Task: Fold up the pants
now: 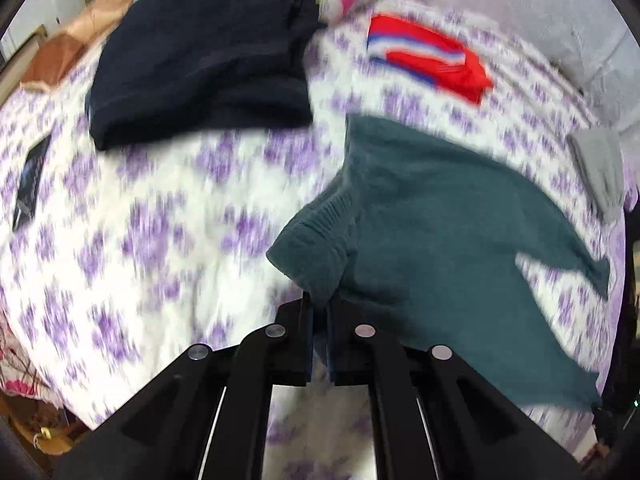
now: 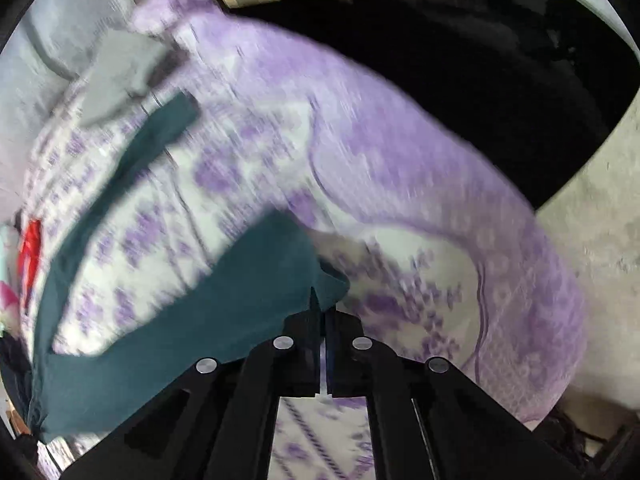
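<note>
Dark teal pants (image 1: 432, 216) hang lifted above a bed with a white and purple flowered cover (image 1: 160, 216). My left gripper (image 1: 320, 304) is shut on the ribbed waistband of the pants. My right gripper (image 2: 323, 308) is shut on the end of one teal pant leg (image 2: 240, 292). The other pant leg (image 2: 160, 132) trails up and left over the bed cover (image 2: 360, 140). Both views are motion-blurred.
A folded dark navy garment (image 1: 204, 60) lies at the bed's far left, a red striped garment (image 1: 432, 56) at the far middle, a grey cloth (image 1: 596, 168) at the right edge. A dark phone (image 1: 32, 180) lies at the left. Beyond the bed's right edge is dark floor (image 2: 480, 60).
</note>
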Available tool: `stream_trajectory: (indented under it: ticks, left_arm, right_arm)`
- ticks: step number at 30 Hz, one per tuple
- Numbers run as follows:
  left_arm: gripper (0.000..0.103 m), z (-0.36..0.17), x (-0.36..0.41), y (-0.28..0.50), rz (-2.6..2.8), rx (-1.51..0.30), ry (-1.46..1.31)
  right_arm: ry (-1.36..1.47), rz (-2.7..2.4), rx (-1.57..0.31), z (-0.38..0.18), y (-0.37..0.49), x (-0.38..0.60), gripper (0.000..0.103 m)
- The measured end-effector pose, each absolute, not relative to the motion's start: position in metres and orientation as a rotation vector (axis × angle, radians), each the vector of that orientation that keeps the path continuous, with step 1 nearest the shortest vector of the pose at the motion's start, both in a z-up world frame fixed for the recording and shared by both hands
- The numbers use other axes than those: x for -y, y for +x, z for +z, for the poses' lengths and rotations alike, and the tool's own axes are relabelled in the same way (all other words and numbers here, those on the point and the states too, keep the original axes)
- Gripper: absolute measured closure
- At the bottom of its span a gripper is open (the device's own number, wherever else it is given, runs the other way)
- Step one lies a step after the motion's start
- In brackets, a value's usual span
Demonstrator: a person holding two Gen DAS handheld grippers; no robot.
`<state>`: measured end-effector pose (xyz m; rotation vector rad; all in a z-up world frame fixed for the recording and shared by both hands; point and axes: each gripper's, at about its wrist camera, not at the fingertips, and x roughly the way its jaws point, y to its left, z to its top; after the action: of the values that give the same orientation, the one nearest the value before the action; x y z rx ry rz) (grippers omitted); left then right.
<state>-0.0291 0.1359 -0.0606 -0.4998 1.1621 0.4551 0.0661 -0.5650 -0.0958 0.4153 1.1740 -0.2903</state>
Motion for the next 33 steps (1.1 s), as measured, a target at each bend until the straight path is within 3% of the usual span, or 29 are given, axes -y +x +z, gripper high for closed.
stream_trajectory:
  ticks: [1,4,5,6,8,12,15,17,24,25,26,27,33]
  left_arm:
    - [0.095,-0.073,-0.135,-0.033,0.465,-1.210,-0.484]
    - [0.086,-0.089,-0.142,-0.038,0.580,-1.325,-0.407]
    - [0.078,-0.084,-0.146,-0.039,0.608,-1.315,-0.389]
    - [0.060,-0.079,-0.150,-0.040,0.620,-1.292,-0.383]
    - [0.036,-0.057,-0.158,-0.040,0.668,-1.195,-0.352]
    - [0.035,-0.030,-0.152,-0.019,0.628,-1.042,-0.306]
    - [0.035,-0.030,-0.128,0.013,0.516,-1.002,-0.262]
    - [0.035,-0.041,-0.106,0.038,0.443,-1.002,-0.215]
    - [0.035,-0.091,-0.067,0.089,0.341,-1.096,-0.140]
    - [0.035,-0.101,-0.068,0.093,0.349,-1.126,-0.124]
    - [0.035,-0.109,-0.070,0.097,0.356,-1.149,-0.119]
    - [0.035,-0.114,-0.073,0.097,0.361,-1.165,-0.119]
    - [0.033,-0.131,-0.098,0.093,0.363,-1.211,-0.197]
  right_arm:
    - [0.352,-0.336,-1.245,-0.110,0.068,0.563,0.069]
    - [0.221,-0.496,-1.217,-0.103,0.069,0.556,0.042]
    - [0.159,-0.533,-1.141,-0.088,0.072,0.549,0.036]
    - [0.115,-0.550,-1.076,-0.077,0.075,0.542,0.029]
    - [0.058,-0.553,-0.941,-0.055,0.086,0.528,0.027]
    - [0.142,-0.350,-0.881,-0.047,0.135,0.510,0.027]
    - [0.210,-0.221,-0.901,-0.060,0.189,0.496,0.033]
    - [0.262,-0.184,-0.942,-0.073,0.219,0.494,0.068]
    - [0.533,-0.155,-0.992,-0.114,0.289,0.500,0.065]
    - [0.536,-0.158,-1.013,-0.119,0.296,0.498,0.074]
    - [0.513,-0.159,-1.033,-0.123,0.299,0.495,0.093]
    - [0.486,-0.148,-1.052,-0.122,0.303,0.494,0.098]
    - [0.356,-0.157,-0.995,-0.067,0.286,0.519,0.096]
